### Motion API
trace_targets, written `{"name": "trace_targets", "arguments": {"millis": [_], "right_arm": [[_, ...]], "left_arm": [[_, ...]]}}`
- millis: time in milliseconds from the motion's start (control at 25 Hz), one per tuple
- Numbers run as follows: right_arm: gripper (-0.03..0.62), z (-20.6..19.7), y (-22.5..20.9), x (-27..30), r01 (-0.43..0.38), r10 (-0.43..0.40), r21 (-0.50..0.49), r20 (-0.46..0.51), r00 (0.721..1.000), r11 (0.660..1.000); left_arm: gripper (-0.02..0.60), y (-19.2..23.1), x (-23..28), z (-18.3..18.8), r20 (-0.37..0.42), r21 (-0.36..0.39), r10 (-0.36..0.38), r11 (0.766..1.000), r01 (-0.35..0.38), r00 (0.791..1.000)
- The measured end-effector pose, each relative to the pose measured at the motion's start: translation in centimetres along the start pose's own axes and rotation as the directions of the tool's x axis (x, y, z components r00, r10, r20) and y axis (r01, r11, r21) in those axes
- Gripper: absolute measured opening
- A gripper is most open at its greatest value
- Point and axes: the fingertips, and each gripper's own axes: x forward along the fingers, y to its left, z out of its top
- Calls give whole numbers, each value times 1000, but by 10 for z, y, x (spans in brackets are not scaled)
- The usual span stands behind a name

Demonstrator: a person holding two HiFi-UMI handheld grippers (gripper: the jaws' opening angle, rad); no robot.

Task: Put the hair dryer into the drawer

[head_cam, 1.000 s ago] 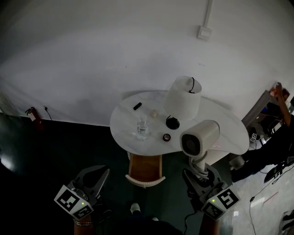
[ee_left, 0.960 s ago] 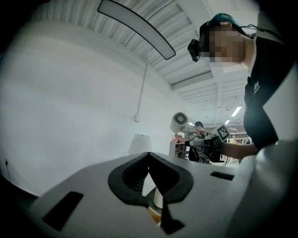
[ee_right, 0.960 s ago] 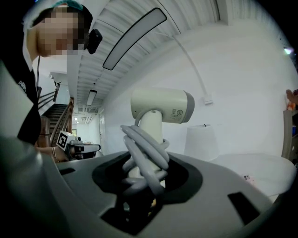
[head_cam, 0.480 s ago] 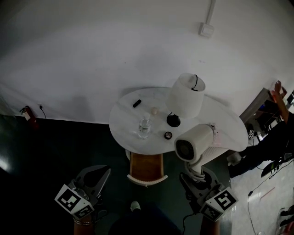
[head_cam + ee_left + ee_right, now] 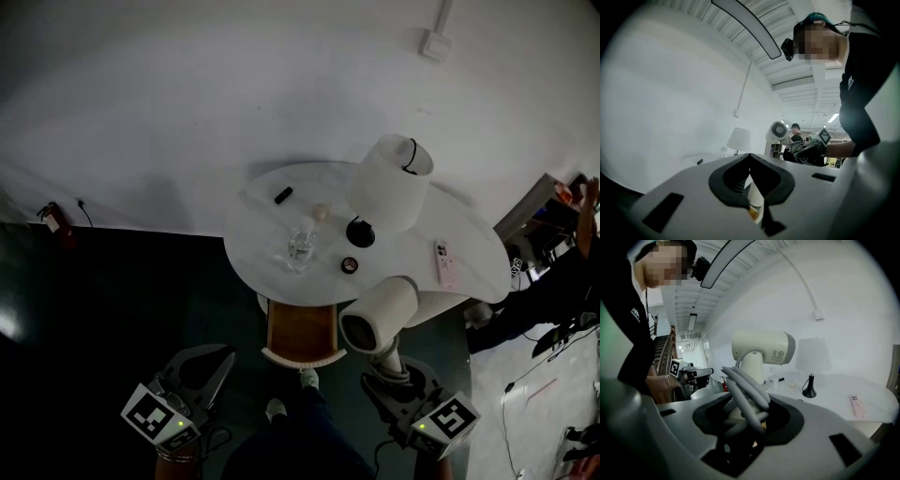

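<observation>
Nearest us, at the lower left, the left tool [image 5: 206,364] hangs over the dark floor with its jaws spread and nothing between them. To its right, the right tool [image 5: 392,375] is pinched on the handle of the hair dryer [image 5: 377,317], with loops of grey cord [image 5: 743,390] bunched at the jaws. We see the dryer held upright just off the table's near edge, its barrel beside the right side of the open drawer [image 5: 298,336], not inside it. Beyond, on the white table [image 5: 258,248], a clear container [image 5: 300,248] stands near the middle, a remote [image 5: 442,262] lies toward the right edge, and a lamp [image 5: 392,180] stands farther back.
</observation>
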Motion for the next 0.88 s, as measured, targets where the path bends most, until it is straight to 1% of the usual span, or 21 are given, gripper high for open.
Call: {"name": "trace_targets", "arguments": {"millis": [160,280,360,480,560,680,880], "right_arm": [[199,-20,1,6,-31,32,9,-77,996,999],[199,-31,-3,12,-68,67,2,-133,989,998],[199,-40,-8,14,-98,99,16,-160,982,995],[199,-53,-15,17,-146,150,35,-192,970,989],[199,-62,-22,20,-178,181,33,-219,959,983],[199,-73,-31,24,-232,232,31,-264,936,972],[199,-89,-42,32,-323,314,32,-344,885,946]], "left_arm": [[8,-6,5,-3,3,-21,-12,1000,12,1000],[8,-4,10,-18,-48,-36,-1,999,-1,999],[8,-5,15,-23,-61,-48,3,999,-6,998],[8,-10,25,-32,-73,-76,-12,997,6,997],[8,-12,32,-39,-88,-81,-16,997,9,996],[8,-13,44,-46,-97,-81,1,997,-8,995],[8,-11,56,-54,-99,-99,43,994,-53,994]]}}
